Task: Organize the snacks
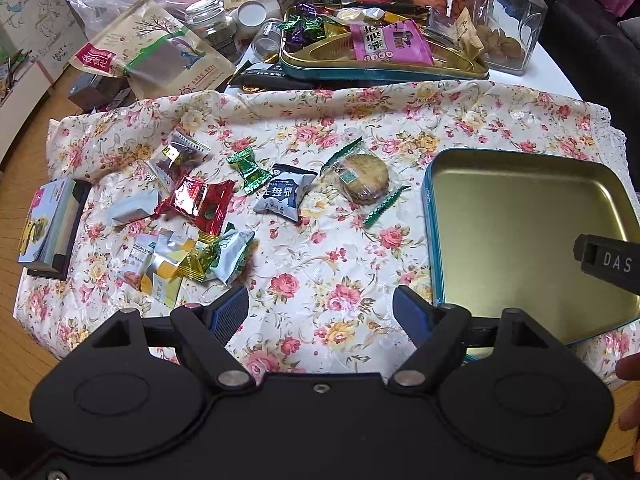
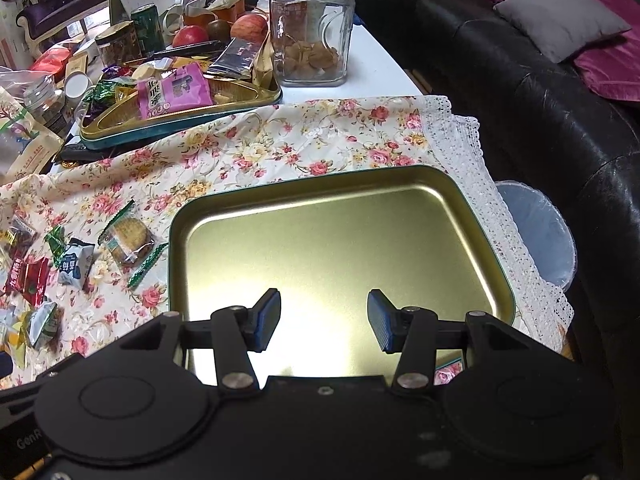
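Both hand-held grippers tilt steeply down, right hand-held gripper [image 2: 324,320] over gold tin [image 2: 400,216]

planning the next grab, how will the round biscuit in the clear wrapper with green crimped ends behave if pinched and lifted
The round biscuit in its clear wrapper with green crimped ends is probably light but brittle: a hard pinch across its flat face could crack it. The glossy film may be slippery. The loose crimped ends would likely flop, so gripping there may let it swing.

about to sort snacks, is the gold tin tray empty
Empty: the gold tin tray shows only bare metal; the snacks lie on the floral cloth.
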Demonstrator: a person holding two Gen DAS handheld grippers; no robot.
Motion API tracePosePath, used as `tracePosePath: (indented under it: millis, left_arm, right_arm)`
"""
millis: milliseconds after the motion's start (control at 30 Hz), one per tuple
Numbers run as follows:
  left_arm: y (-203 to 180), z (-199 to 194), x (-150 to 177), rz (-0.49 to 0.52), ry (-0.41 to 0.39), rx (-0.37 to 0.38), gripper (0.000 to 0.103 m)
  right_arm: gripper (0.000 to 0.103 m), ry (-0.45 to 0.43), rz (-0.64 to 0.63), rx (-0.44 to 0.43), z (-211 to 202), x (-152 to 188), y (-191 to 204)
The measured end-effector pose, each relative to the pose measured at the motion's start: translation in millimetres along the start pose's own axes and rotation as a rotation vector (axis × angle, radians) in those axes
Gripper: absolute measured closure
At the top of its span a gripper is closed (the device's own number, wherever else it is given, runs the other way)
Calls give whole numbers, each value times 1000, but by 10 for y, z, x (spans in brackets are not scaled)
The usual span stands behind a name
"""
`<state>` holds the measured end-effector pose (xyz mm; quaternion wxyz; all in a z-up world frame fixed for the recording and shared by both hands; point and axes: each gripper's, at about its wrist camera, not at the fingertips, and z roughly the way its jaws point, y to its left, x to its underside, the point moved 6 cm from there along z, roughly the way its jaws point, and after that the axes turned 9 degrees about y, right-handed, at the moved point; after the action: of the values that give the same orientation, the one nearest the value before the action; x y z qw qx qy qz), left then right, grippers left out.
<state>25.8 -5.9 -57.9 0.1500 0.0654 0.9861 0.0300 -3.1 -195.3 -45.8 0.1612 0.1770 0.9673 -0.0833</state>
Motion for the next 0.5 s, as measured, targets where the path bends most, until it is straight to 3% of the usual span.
tracePosePath:
  millis: [500]
  left_arm:
    - [-31, -3, 9, 19, -2, 11, 23]
  right_arm:
    - [54, 1, -7, -5, 2, 1, 7]
